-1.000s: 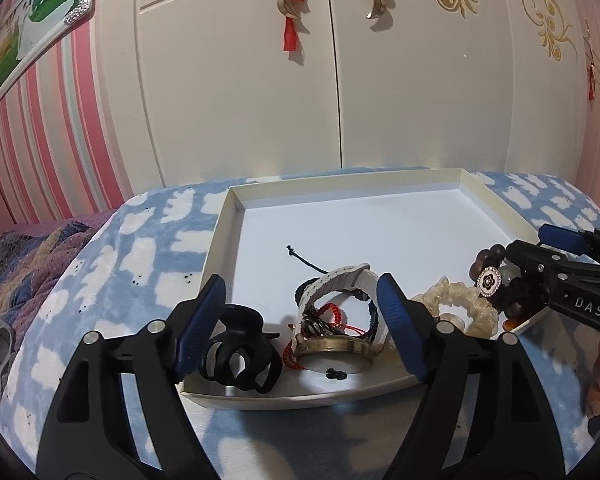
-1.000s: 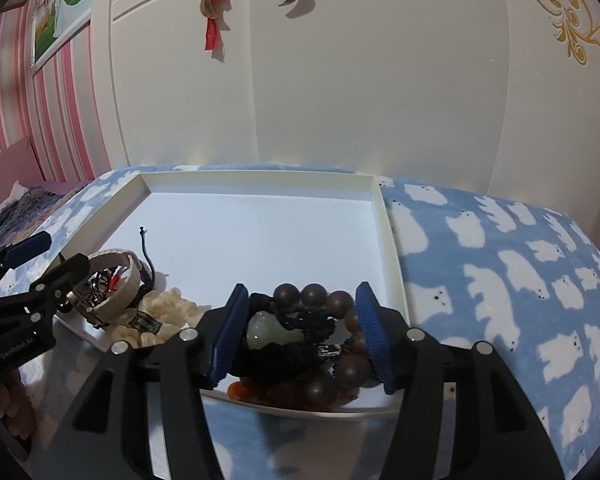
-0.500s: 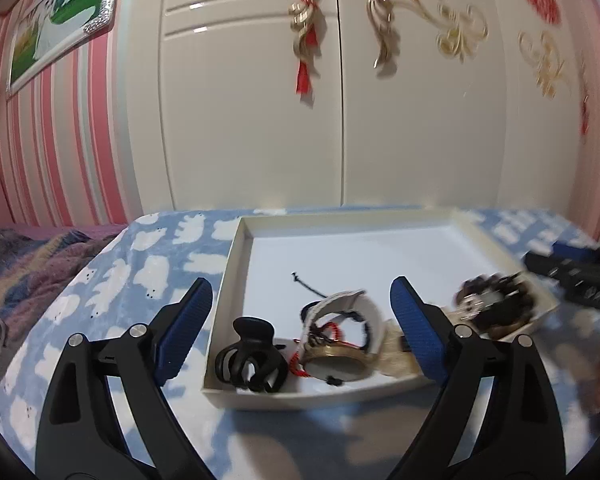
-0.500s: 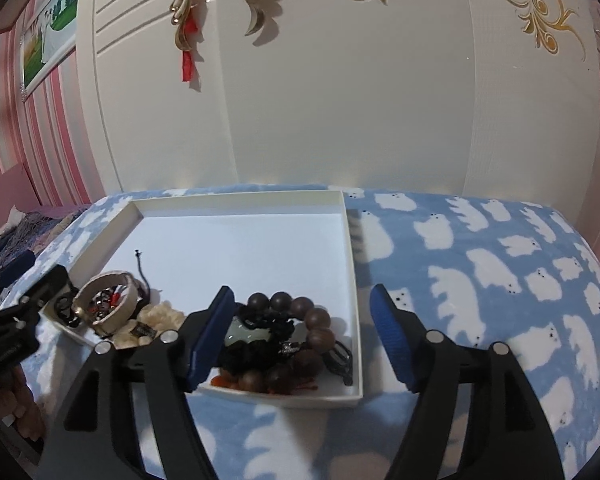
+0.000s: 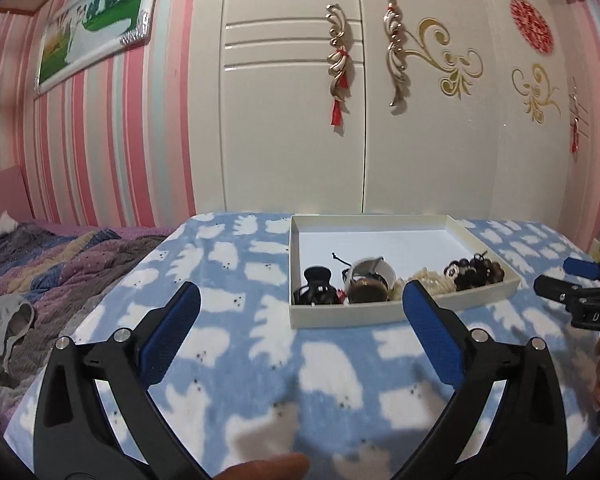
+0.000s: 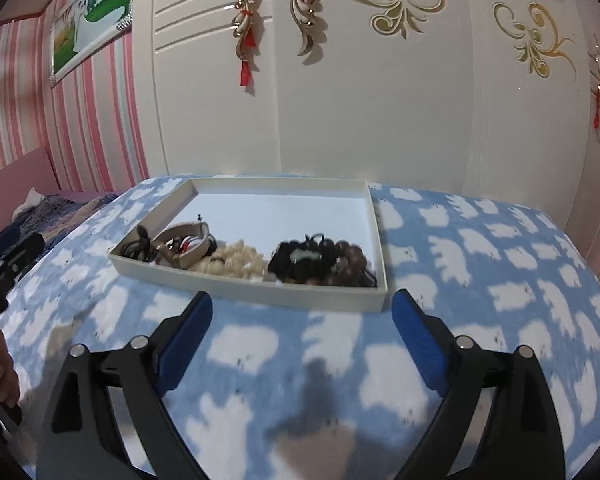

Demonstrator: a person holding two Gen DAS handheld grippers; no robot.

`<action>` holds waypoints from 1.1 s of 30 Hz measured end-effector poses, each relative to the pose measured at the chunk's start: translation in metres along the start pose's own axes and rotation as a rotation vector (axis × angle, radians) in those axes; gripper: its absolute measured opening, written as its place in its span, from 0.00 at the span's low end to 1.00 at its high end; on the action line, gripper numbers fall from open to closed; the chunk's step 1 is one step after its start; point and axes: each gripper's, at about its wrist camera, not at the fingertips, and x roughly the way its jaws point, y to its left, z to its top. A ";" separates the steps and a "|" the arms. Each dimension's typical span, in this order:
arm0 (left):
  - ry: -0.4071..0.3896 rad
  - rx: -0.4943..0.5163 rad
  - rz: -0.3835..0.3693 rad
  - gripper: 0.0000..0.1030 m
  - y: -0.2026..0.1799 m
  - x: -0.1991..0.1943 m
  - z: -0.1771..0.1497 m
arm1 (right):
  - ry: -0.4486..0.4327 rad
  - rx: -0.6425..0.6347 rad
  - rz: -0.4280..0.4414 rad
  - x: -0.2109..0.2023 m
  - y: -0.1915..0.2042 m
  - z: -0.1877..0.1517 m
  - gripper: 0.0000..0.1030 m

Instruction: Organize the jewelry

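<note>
Both grippers have pulled back from the tray, jaws just opening. Left wrist: left gripper [image 5: 300,312] wide, empty; tray [image 5: 340,316] ahead, slightly right. Right wrist: right gripper [image 6: 302,320] wide, empty; bead bracelet [image 6: 340,260] just ahead, light, loose, probably slippery: pinch across its strand.

Right gripper [image 5: 568,280] cut off by the right edge in the left wrist view; only its finger ends show. Watch [image 5: 370,286] face indistinct, partly masked by its strap. Dark bead pile [image 6: 324,262] blurred; separate pieces cannot be told. Near blanket [image 6: 300,420] smeared.
</note>
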 end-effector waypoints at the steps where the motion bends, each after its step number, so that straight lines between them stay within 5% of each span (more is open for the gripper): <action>1: -0.009 0.010 -0.001 0.97 -0.003 -0.003 -0.004 | -0.004 -0.001 -0.015 -0.001 -0.001 -0.004 0.88; 10: -0.048 0.063 0.014 0.97 -0.016 -0.015 -0.017 | -0.041 0.018 -0.036 -0.010 -0.006 -0.026 0.90; 17: -0.018 0.010 0.016 0.97 -0.006 -0.010 -0.018 | -0.043 -0.015 -0.060 -0.010 0.002 -0.026 0.98; 33: -0.013 -0.014 0.007 0.97 -0.001 -0.008 -0.018 | -0.056 -0.036 -0.088 -0.013 0.006 -0.028 0.98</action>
